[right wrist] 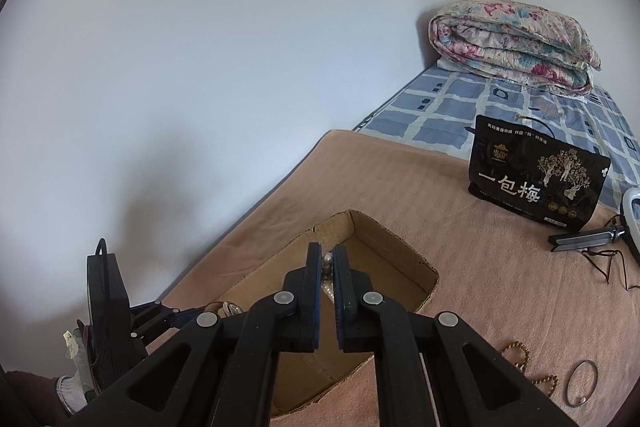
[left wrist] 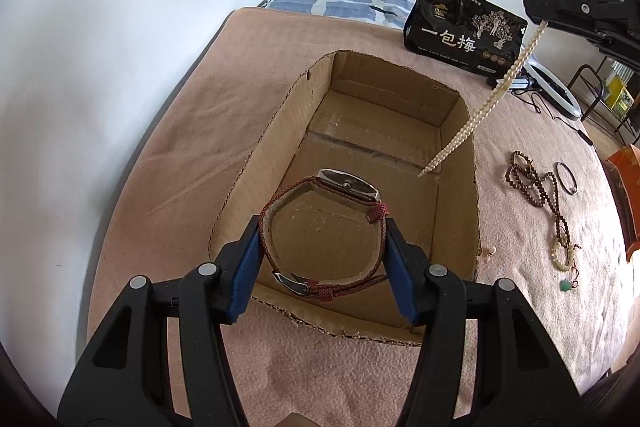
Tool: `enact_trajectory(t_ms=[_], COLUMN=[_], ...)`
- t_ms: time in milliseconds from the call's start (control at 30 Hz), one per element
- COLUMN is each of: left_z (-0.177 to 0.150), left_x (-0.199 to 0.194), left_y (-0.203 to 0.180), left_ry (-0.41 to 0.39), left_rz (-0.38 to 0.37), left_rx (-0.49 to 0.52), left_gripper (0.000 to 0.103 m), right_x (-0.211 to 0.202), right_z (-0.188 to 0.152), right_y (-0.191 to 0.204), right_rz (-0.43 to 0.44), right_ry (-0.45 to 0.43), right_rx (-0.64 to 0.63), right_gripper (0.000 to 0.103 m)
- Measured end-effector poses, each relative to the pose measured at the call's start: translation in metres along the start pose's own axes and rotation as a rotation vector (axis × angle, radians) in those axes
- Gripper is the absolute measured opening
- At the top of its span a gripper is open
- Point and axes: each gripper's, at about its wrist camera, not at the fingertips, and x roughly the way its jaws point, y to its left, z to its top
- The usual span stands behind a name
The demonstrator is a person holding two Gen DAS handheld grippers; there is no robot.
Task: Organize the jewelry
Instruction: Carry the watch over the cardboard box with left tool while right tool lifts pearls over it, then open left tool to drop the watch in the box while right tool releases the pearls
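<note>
Both views are evenly lit by soft daylight, fairly bright and without harsh glare. The white wall [right wrist: 200, 67] fades from pale to a grey, diffuse shadow low on its left. Shadows inside the cardboard box [left wrist: 460, 155] are mild. Fisheye distortion bends the bed's edge and the wall into curves, and a dark vignette rings each frame's corners. Focus holds sharp across most of the scene; only the near black gripper bodies look slightly soft.

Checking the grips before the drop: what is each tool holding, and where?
Left tool clamps the watch across its strap sides. Right tool pinches the pearl strand at its top end.
</note>
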Motion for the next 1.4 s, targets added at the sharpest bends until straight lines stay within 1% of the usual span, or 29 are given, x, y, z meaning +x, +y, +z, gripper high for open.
enact_trajectory(t_ms=[167, 333, 567, 667, 733, 767, 800, 833, 867, 900, 933, 1000, 1133, 1233, 1400], left_z=[-0.003, -0.004, -0.005, -0.004, -0.003, -0.003, -0.003, -0.002, -0.002, -0.002, -0.002, -0.002, -0.001, -0.002, 0.0], left_x=[0.009, 0.011, 0.012, 0.012, 0.011, 0.011, 0.01, 0.01, 0.01, 0.009, 0.009, 0.008, 0.005, 0.002, -0.005], left_y=[-0.001, -0.003, -0.007, -0.005, -0.004, -0.004, -0.004, -0.004, -0.003, -0.003, -0.003, -0.003, -0.006, -0.011, -0.022], left_ry=[0.027, 0.035, 0.04, 0.039, 0.035, 0.033, 0.03, 0.029, 0.029, 0.028, 0.026, 0.022, 0.014, 0.009, -0.002], left_rz=[-0.006, -0.013, -0.026, -0.034, -0.036, -0.036, -0.035, -0.035, -0.035, -0.034, -0.035, -0.034, -0.035, -0.035, -0.048], left_rx=[0.007, 0.013, 0.022, 0.009, 0.002, 0.0, -0.002, -0.004, -0.006, -0.008, -0.008, -0.006, 0.003, 0.016, 0.04], left_gripper=[0.058, 0.058, 0.059, 0.061, 0.061, 0.061, 0.061, 0.061, 0.061, 0.061, 0.061, 0.061, 0.061, 0.061, 0.061], right_x=[0.02, 0.033, 0.044, 0.046, 0.045, 0.044, 0.044, 0.043, 0.043, 0.042, 0.04, 0.038, 0.031, 0.023, 0.005], right_z=[-0.013, -0.023, -0.032, -0.034, -0.036, -0.036, -0.036, -0.036, -0.037, -0.038, -0.038, -0.039, -0.04, -0.041, -0.044], right_y=[-0.005, -0.008, -0.012, -0.013, -0.013, -0.012, -0.012, -0.012, -0.012, -0.012, -0.013, -0.015, -0.021, -0.026, -0.036], right_rz=[-0.011, -0.014, -0.016, -0.016, -0.02, -0.025, -0.034, -0.045, -0.055, -0.066, -0.079, -0.102, -0.138, -0.161, -0.205], right_ry=[0.05, 0.087, 0.118, 0.125, 0.126, 0.124, 0.126, 0.129, 0.131, 0.13, 0.128, 0.127, 0.122, 0.112, 0.098], right_rx=[-0.003, 0.009, 0.03, 0.034, 0.035, 0.034, 0.032, 0.031, 0.03, 0.028, 0.026, 0.027, 0.044, 0.055, 0.045], right_gripper=[0.003, 0.003, 0.003, 0.006, 0.028, 0.032, 0.038, 0.048, 0.053, 0.062, 0.068, 0.072, 0.084, 0.088, 0.091])
